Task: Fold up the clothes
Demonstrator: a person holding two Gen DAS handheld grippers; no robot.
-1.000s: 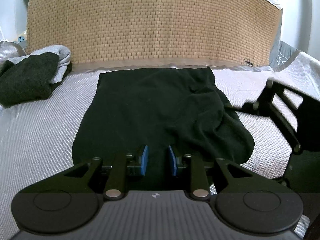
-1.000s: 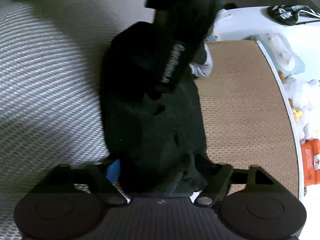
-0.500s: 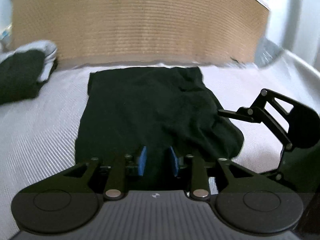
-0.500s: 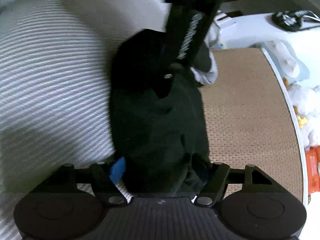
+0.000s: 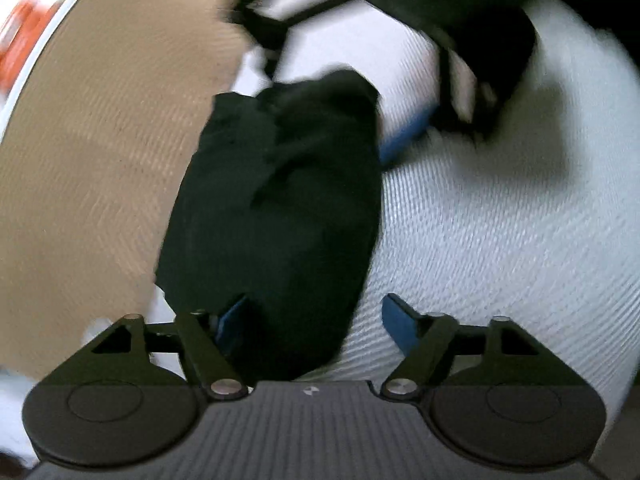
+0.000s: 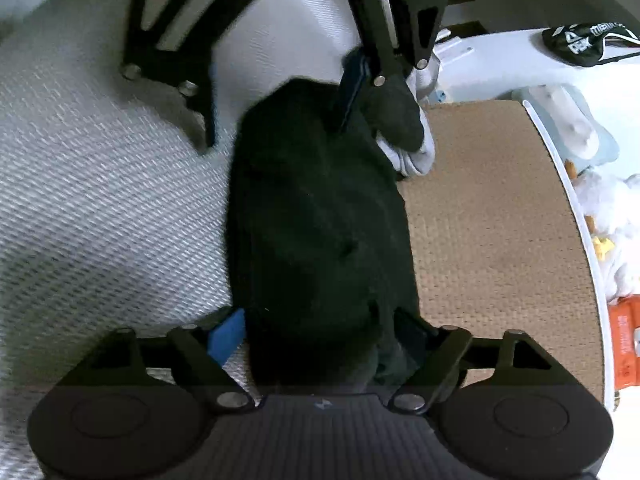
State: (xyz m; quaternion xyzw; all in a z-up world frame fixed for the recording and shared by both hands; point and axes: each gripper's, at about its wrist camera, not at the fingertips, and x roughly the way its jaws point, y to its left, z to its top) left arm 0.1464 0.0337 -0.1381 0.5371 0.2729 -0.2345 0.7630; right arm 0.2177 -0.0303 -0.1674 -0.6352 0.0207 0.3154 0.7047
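The black garment (image 6: 320, 232) lay folded into a long narrow strip on the white woven bed cover (image 6: 100, 208), its one long edge running along the tan woven mat (image 6: 488, 216). The two tools faced each other from opposite ends of the strip.

Right tool (image 6: 324, 336): jaws spread wide, with the near end of the garment lying between them. The blue pad (image 6: 228, 340) of one finger sat just beside the cloth on the bed-cover side; the other finger was mostly covered by the fabric edge on the mat side. No pinch visible — the pads stood apart from each other with the bulk of the cloth between.

Left tool (image 5: 312, 320): jaws also spread. One blue pad (image 5: 230, 318) touched or was tucked under the garment's edge near the mat; the other pad (image 5: 396, 322) stood clear over the bare bed cover, apart from the cloth. The left wrist view was motion-blurred, so finer contact could not be told.

In the right wrist view, the left tool's dark frame hung over the far end of the strip, one finger just at the cloth. Beside that far end lay a second bundle — dark and grey clothing (image 6: 404, 136) — resting partly on the mat. An orange-red packet (image 6: 624, 344) sat beyond the mat's white border at the right edge.
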